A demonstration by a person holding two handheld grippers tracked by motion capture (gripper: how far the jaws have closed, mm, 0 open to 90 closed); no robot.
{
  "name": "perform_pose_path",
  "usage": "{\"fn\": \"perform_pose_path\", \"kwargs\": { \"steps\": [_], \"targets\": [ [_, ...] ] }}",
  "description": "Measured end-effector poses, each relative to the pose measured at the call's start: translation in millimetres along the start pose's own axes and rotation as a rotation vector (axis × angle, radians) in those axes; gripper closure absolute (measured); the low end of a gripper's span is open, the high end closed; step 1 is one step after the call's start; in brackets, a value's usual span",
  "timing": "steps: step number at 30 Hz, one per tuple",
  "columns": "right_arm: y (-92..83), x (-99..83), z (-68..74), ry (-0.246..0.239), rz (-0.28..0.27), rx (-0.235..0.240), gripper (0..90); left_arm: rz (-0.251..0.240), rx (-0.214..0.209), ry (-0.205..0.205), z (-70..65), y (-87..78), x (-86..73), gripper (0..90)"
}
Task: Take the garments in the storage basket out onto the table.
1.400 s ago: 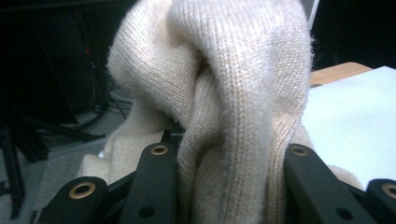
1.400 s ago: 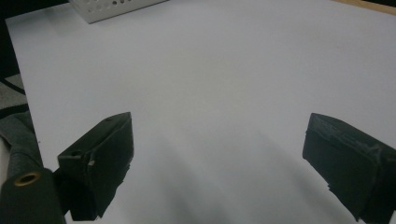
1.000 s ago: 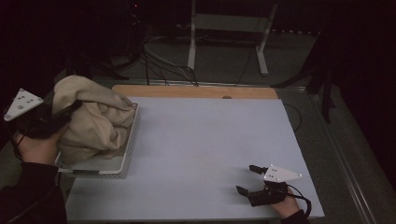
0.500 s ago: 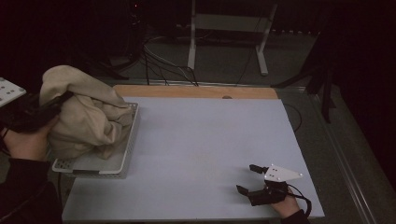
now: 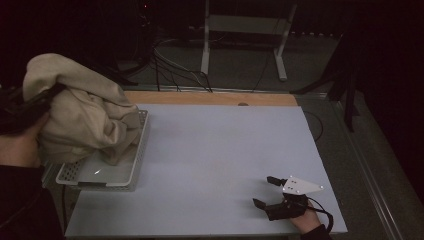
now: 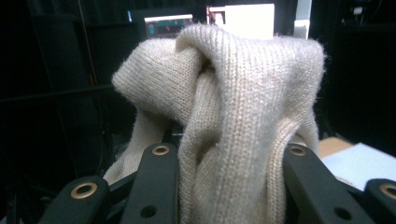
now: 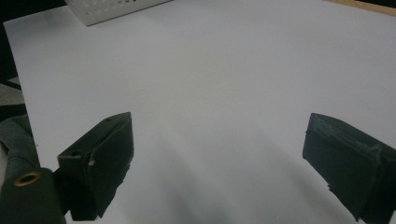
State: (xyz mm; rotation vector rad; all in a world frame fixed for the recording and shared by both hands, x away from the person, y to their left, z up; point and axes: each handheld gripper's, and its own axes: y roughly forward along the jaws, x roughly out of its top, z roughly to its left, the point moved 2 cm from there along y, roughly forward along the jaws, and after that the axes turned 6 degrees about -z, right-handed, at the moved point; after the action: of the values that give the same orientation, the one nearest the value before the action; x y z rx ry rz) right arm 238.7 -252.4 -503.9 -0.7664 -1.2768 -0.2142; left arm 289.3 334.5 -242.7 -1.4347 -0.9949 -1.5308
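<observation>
- A cream, ribbed-knit woollen sweater is seen bunched between the clenched jaws of the left gripper, a thick fold rising above the jaws and spilling over both sides of them in the left gripper view.
- Below and ahead of those jaws, the lower part of the garment is draped into a white perforated plastic basket at the left edge of the pale grey bench; the hem appears not yet clear of the basket's rim.
- The step in hand is judged to be the lifting of the sweater out of the basket. The grip should be kept firm, since soft knit can slide out from between the jaws under its own weight.
- A straight upward lift is advised until the trailing cloth hangs free beneath the jaws; a sideways drag could catch the knit on the rim and tip the light basket.
- The right gripper is shown at the near right of the bench, its jaws released and wide apart, with nothing but bare bench surface between them.
- That free gripper could be brought in under the hanging cloth to take a second hold, so that the garment can be spread flat rather than dropped in a heap.
</observation>
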Motion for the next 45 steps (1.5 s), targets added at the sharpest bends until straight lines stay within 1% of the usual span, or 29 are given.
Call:
{"fn": "perform_pose_path", "kwargs": {
  "steps": [4,7,9,12,13,14,15,16,17,18,22,25,30,31,32,33,36,38,39,41,45],
  "targets": [
    [0.3,-0.2,0.1,0.001,0.002,-0.001,9.1,-0.039,-0.012,-0.037,2.5,-3.3,9.7,72.1],
    [0.3,-0.2,0.0,0.000,0.002,-0.002,9.1,-0.053,-0.012,-0.041,2.4,-4.8,14.4,72.2],
    [0.4,-0.3,0.0,0.001,0.003,-0.002,9.1,-0.057,-0.009,-0.033,1.7,-5.3,17.4,72.3],
    [0.6,-0.4,0.1,0.002,0.004,-0.001,9.1,-0.081,-0.021,-0.066,3.2,-6.1,22.7,72.5],
    [0.6,-0.4,0.3,0.002,0.005,-0.001,9.0,-0.090,-0.033,-0.079,3.9,-6.3,25.0,72.6],
    [0.6,-0.4,0.3,0.002,0.004,-0.001,9.1,-0.097,-0.031,-0.081,4.0,-6.9,27.5,72.6],
    [0.6,-0.5,0.2,0.002,0.005,-0.002,9.0,-0.105,-0.041,-0.088,4.2,-7.3,30.2,72.7],
    [0.7,-0.6,0.0,0.001,0.005,-0.003,9.0,-0.117,-0.054,-0.110,5.3,-8.0,32.4,72.7],
    [0.9,-0.7,-0.3,0.000,0.005,-0.002,9.1,-0.127,-0.054,-0.124,5.8,-8.4,34.5,72.9],
    [1.1,-0.7,-0.4,-0.001,0.006,-0.003,9.1,-0.133,-0.061,-0.131,6.3,-8.9,36.8,72.9],
    [1.2,-0.8,0.1,0.000,0.006,-0.001,9.1,-0.162,-0.059,-0.140,6.8,-10.8,45.1,73.0],
    [1.0,-0.7,0.2,0.000,0.004,0.000,9.1,-0.189,-0.074,-0.159,6.6,-11.8,51.6,73.1],
    [1.0,-0.7,-0.2,-0.001,0.004,-0.001,9.1,-0.232,-0.120,-0.187,3.6,-12.1,63.4,73.2],
    [1.0,-0.8,-0.2,-0.001,0.005,-0.001,9.1,-0.242,-0.131,-0.198,2.6,-11.8,65.6,73.2],
    [1.1,-0.8,-0.1,-0.003,0.005,-0.002,9.1,-0.247,-0.144,-0.203,1.3,-11.3,68.1,73.2],
    [1.1,-0.8,0.0,-0.002,0.006,-0.001,9.1,-0.255,-0.146,-0.201,-0.4,-11.0,70.4,73.2],
    [1.0,-0.8,0.0,-0.002,0.005,-0.001,9.1,-0.274,-0.175,-0.209,-5.4,-8.7,77.0,73.3],
    [1.1,-0.8,-0.2,-0.002,0.006,-0.002,9.1,-0.290,-0.197,-0.223,-8.3,-6.2,80.8,73.3],
    [1.1,-0.8,-0.2,-0.003,0.006,-0.001,9.1,-0.295,-0.208,-0.223,-10.5,-4.8,82.7,73.3],
    [1.1,-0.9,0.0,-0.003,0.006,0.000,9.1,-0.313,-0.238,-0.237,-15.0,-1.5,85.7,73.3],
    [1.0,-0.9,-0.2,-0.003,0.006,-0.001,9.1,-0.328,-0.287,-0.252,-27.0,8.6,91.3,73.4]
  ]
}}
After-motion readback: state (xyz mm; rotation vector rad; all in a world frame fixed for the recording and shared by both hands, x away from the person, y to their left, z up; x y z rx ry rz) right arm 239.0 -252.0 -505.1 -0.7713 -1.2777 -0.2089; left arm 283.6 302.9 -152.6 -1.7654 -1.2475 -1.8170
